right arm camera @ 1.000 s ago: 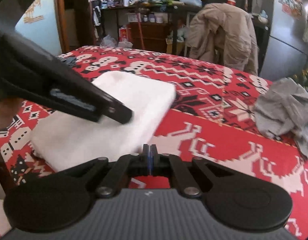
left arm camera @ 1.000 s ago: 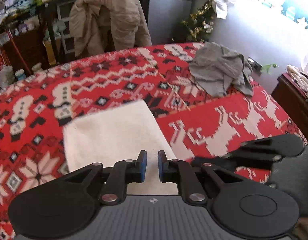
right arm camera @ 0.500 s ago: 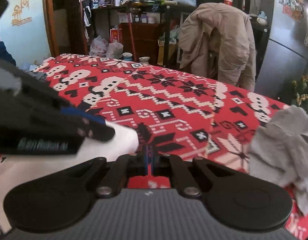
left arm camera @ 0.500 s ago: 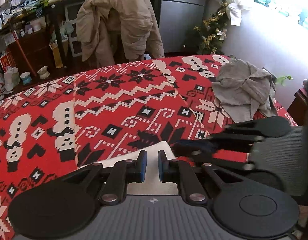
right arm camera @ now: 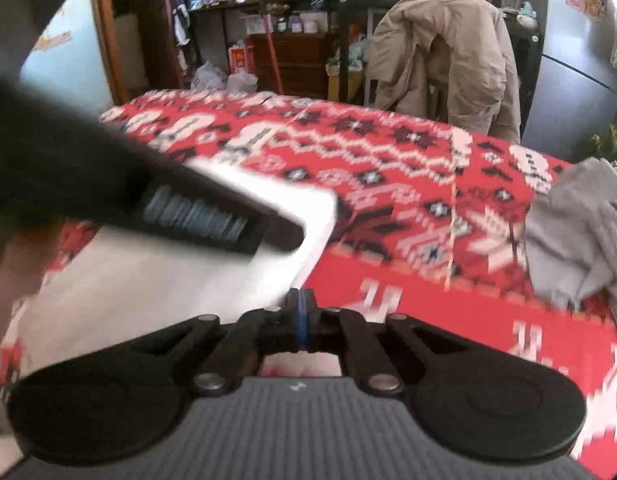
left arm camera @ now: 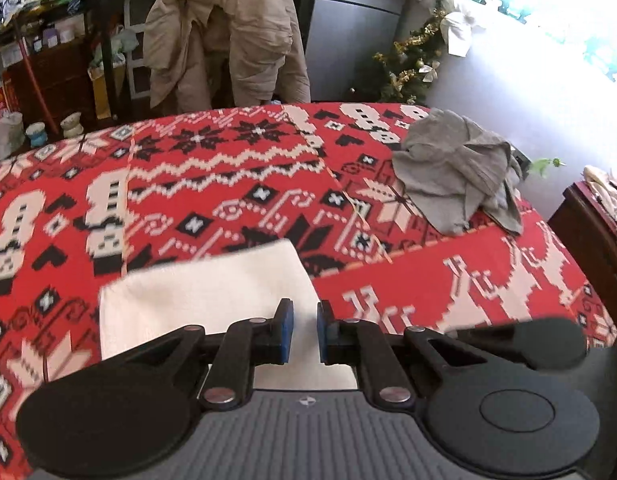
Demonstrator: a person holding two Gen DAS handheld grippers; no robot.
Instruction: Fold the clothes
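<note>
Lying flat on the red patterned bedspread [left arm camera: 236, 184], the folded white cloth [left arm camera: 212, 292] sits close under my two tools, its far right corner squared off and its near edge hidden behind the left gripper [left arm camera: 304, 334]. I see that gripper's jaws parted a narrow way, blue pads facing each other with white cloth showing through the gap, though nothing is pinched between them. My right gripper [right arm camera: 301, 322] has its blue pads pressed together with nothing between them, hanging just off the cloth's right edge, over red fabric. From the right wrist view the left tool crosses the upper left as a dark blurred bar lying over the cloth [right arm camera: 156, 280], and I cannot tell whether it touches. Well apart, toward the far right of the bed, a crumpled grey garment [left arm camera: 460, 178] lies in a heap. Beyond the bed a beige jacket [left arm camera: 224, 32] hangs over a chair.
</note>
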